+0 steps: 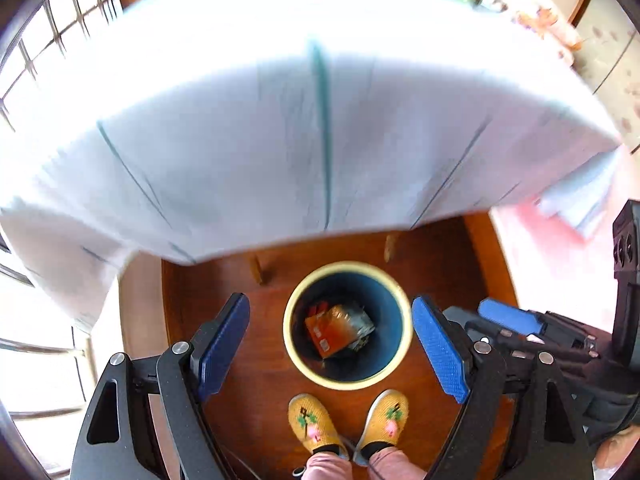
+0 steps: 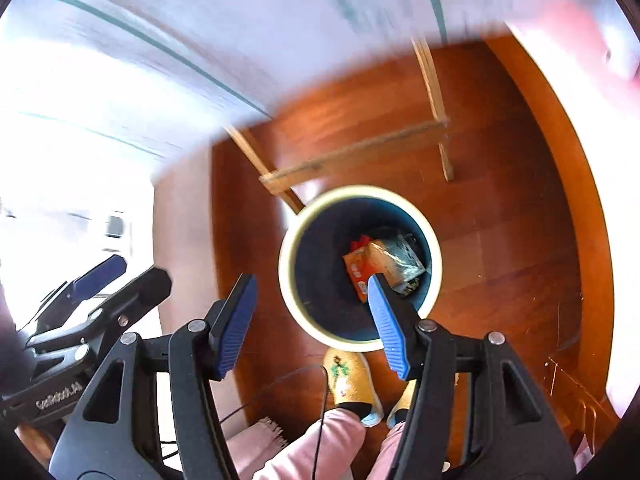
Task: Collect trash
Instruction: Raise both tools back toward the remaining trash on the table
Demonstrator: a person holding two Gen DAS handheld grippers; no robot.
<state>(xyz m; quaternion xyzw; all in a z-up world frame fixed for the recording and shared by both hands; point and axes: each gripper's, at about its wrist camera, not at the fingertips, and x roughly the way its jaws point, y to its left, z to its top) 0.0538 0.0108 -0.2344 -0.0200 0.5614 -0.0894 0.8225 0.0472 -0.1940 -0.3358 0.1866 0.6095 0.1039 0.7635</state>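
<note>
Left wrist: round blue bin, crumpled foil wrappers inside.

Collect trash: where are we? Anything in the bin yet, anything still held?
Done: crumpled wrappers lie at the bottom of the blue bin. In hand: nothing; left gripper and right gripper are both open and empty above it. Left: cannot tell, the tabletop is blurred.

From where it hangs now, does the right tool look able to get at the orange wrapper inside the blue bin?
Probably yes: the right tool is open and empty above the cream-rimmed blue bin, whose mouth is uncovered, and the orange wrapper lies exposed at the bottom. It would need a deep reach.
</note>
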